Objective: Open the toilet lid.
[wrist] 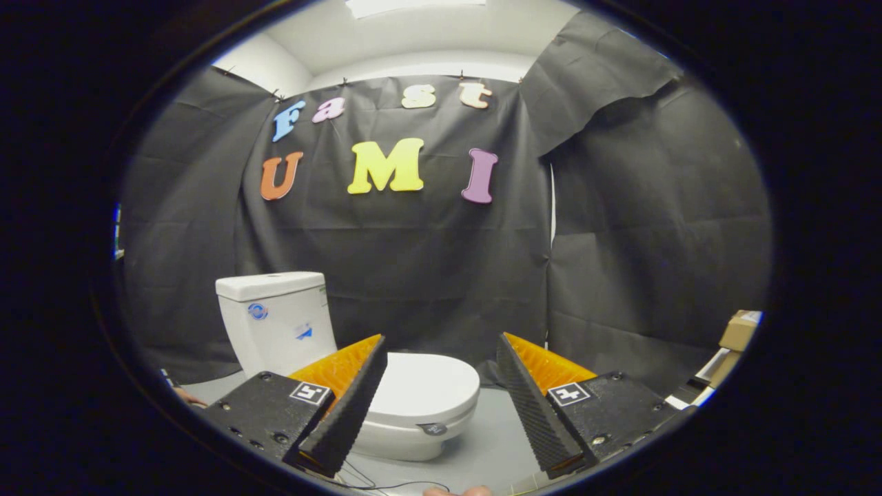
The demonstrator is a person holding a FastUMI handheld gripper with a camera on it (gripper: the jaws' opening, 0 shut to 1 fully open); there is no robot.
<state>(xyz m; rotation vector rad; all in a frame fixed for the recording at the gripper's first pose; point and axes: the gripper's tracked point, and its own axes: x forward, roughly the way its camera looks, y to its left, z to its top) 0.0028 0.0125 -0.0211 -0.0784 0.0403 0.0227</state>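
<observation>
Toilet lid (427,387) shut flat on the bowl, ahead of the tank (275,320). Gripper (441,399) fingers spread wide, empty, short of the lid, probably lined up for its front rim.

Even, moderately bright illumination from an overhead ceiling panel (413,5), which is overexposed to plain white. The dark cloth wall (427,269) absorbs most light, showing only faint sheen along its creases. The white toilet (420,399) is well exposed, with soft shading under the bowl rim and a weak shadow on the grey floor (496,441). Focus is sharp at centre; the spread fingers (348,406) of the gripper (441,403) are slightly soft. Strong fisheye curvature bends straight lines, and brightness falls off near the margin.
</observation>
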